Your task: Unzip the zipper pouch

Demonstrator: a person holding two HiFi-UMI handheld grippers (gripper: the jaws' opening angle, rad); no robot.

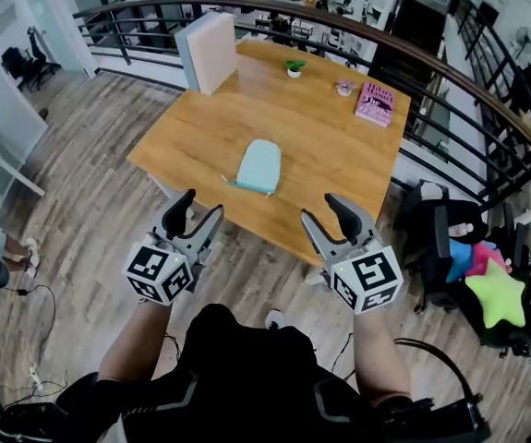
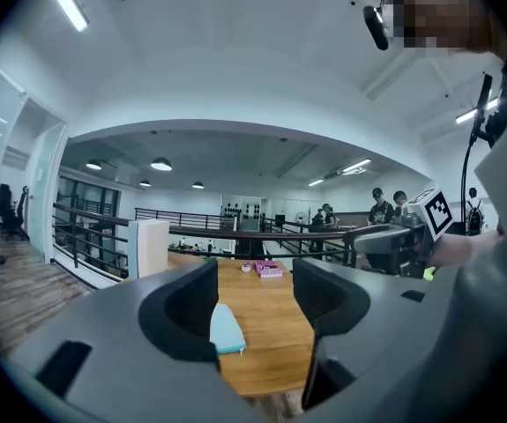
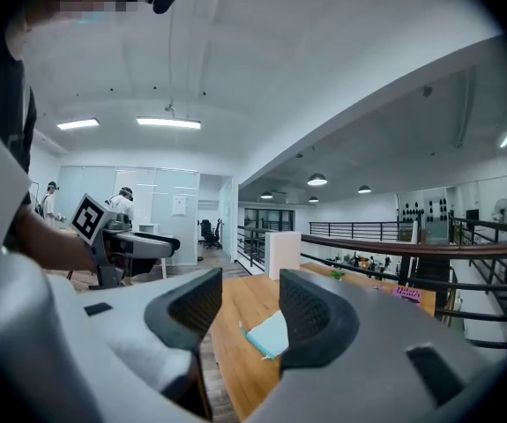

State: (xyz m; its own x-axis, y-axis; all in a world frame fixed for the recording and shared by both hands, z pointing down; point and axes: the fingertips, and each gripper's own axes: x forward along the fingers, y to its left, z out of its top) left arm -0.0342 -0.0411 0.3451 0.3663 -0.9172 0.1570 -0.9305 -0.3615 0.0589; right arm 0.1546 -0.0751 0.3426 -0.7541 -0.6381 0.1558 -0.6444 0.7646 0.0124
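Observation:
A light blue zipper pouch [image 1: 259, 166] lies flat on the wooden table [image 1: 339, 164], near its front edge, with a small pull tab at its left end. Both grippers hover short of the table edge, over the floor. My left gripper [image 1: 200, 209] is open and empty, below and left of the pouch. My right gripper [image 1: 325, 212] is open and empty too, below and right of it. In the left gripper view the pouch [image 2: 227, 329] shows beyond the open left gripper [image 2: 255, 302]. The right gripper view shows the pouch [image 3: 269, 335] past the open right gripper [image 3: 249, 311].
On the table's far side stand a white upright panel [image 1: 208, 52], a small potted plant [image 1: 294, 67], a little pink object [image 1: 343, 88] and a pink book [image 1: 375, 102]. A curved railing [image 1: 450, 72] runs behind. A chair with soft toys [image 1: 491, 289] stands at the right.

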